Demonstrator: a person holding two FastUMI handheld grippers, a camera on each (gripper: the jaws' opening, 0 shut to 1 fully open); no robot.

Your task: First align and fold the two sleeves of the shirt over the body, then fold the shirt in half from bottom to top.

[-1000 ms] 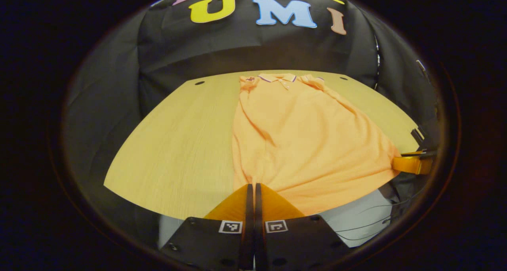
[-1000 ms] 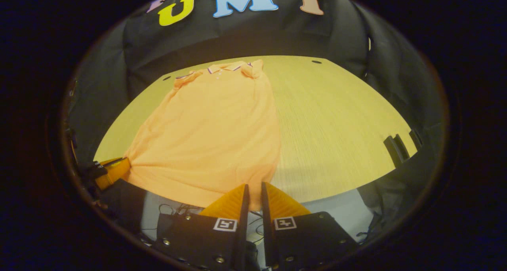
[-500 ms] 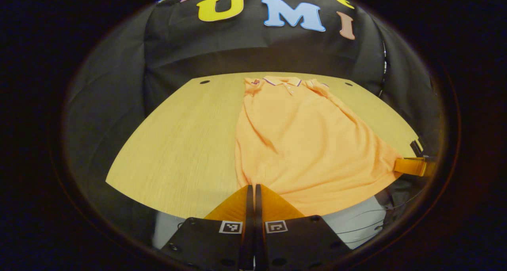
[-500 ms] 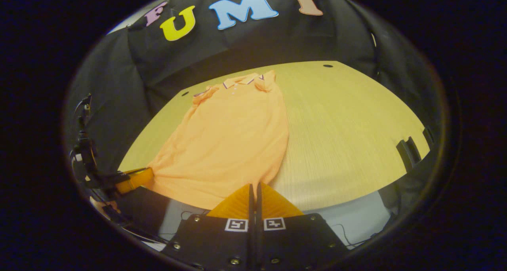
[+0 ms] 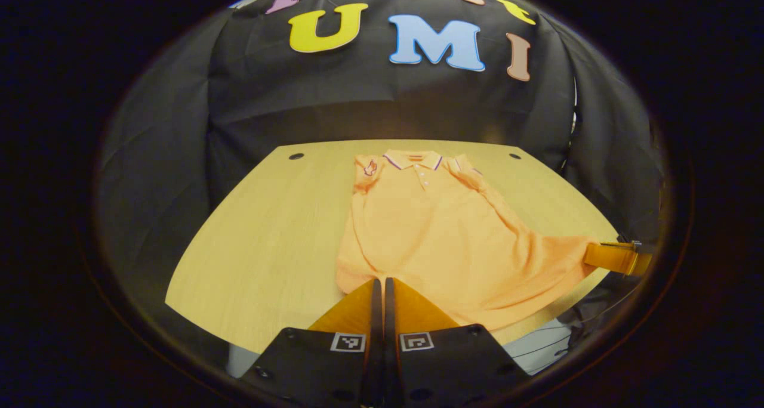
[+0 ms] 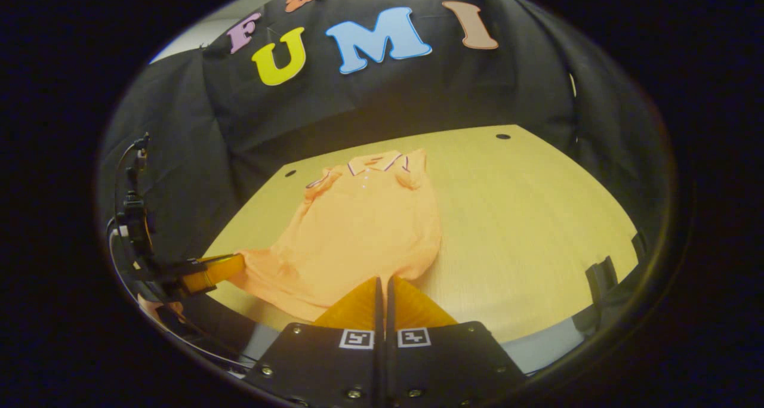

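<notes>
An orange polo shirt [image 5: 430, 229] lies collar-away on the wooden table [image 5: 268, 229], both short sleeves tucked in at the shoulders. My left gripper [image 5: 379, 283] is shut on the shirt's near-left hem corner, raised off the table. In the same view the right gripper [image 5: 618, 256] pinches the other hem corner at far right, pulling it into a point. In the right gripper view the shirt [image 6: 364, 229] stretches between my right gripper [image 6: 382, 280], shut on the hem, and the left gripper [image 6: 209, 271] at the left edge. The hem sags between them.
The table [image 6: 525, 217] has bare wood on both sides of the shirt, with small round holes [image 5: 296, 156] [image 5: 514, 155] near its far corners. A dark bracket [image 6: 600, 274] sits at the table's right edge. Black cloth walls off the back.
The right gripper closed on the hem corner. Both grippers then rose and moved toward the collar, pulling the hem up from the front edge; the shirt now looks shorter.
</notes>
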